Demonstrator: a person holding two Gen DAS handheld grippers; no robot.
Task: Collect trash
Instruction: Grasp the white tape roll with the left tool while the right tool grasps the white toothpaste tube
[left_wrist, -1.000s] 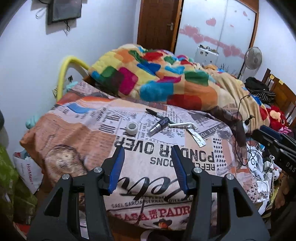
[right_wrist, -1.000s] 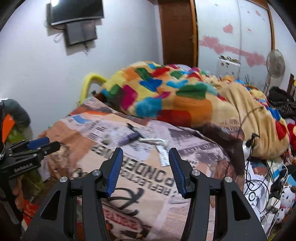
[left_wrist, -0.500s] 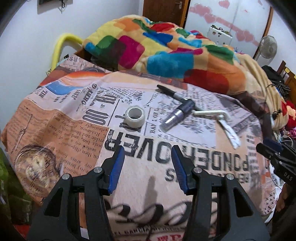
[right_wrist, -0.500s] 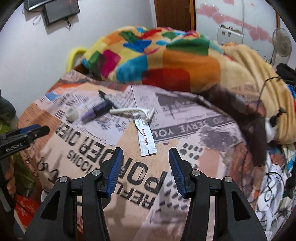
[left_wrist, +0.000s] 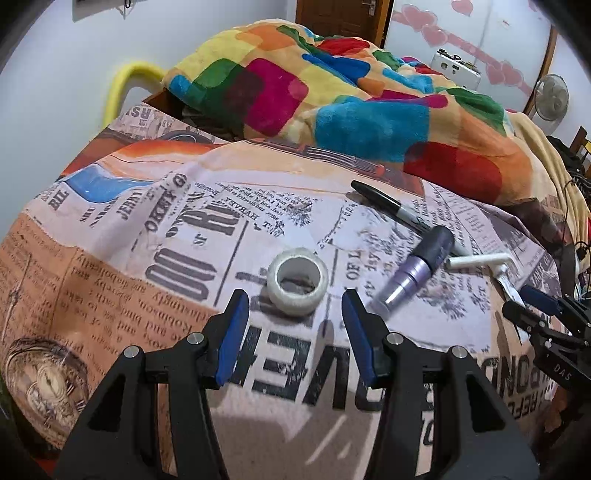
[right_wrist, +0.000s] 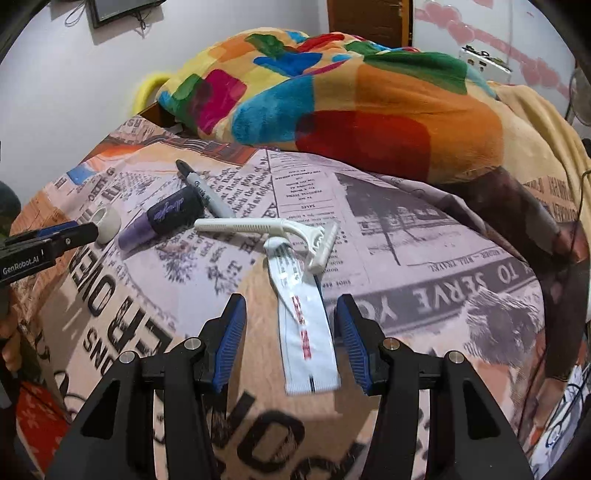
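Observation:
A white tape roll (left_wrist: 297, 281) lies on the newspaper-print bedspread (left_wrist: 110, 258), just ahead of my open left gripper (left_wrist: 291, 334). A purple tube (left_wrist: 417, 272), a black marker (left_wrist: 391, 208) and a white razor (left_wrist: 480, 263) lie to its right. In the right wrist view my open right gripper (right_wrist: 290, 338) straddles the near end of a flat white wrapper (right_wrist: 304, 325). The razor (right_wrist: 266, 227), the tube (right_wrist: 162, 218), the marker (right_wrist: 207, 192) and the tape roll (right_wrist: 107, 223) lie beyond. Both grippers are empty.
A patchwork fleece blanket (left_wrist: 332, 99) is heaped at the back of the bed. A yellow tube (left_wrist: 122, 85) arches by the white wall at the left. Cables and clutter sit beyond the bed's right edge (right_wrist: 569, 435). A fan (left_wrist: 552, 96) stands at the back right.
Both grippers have moved forward and down toward the bed. The left has closed in on the tape roll, the right on the white wrapper. Both stayed open.

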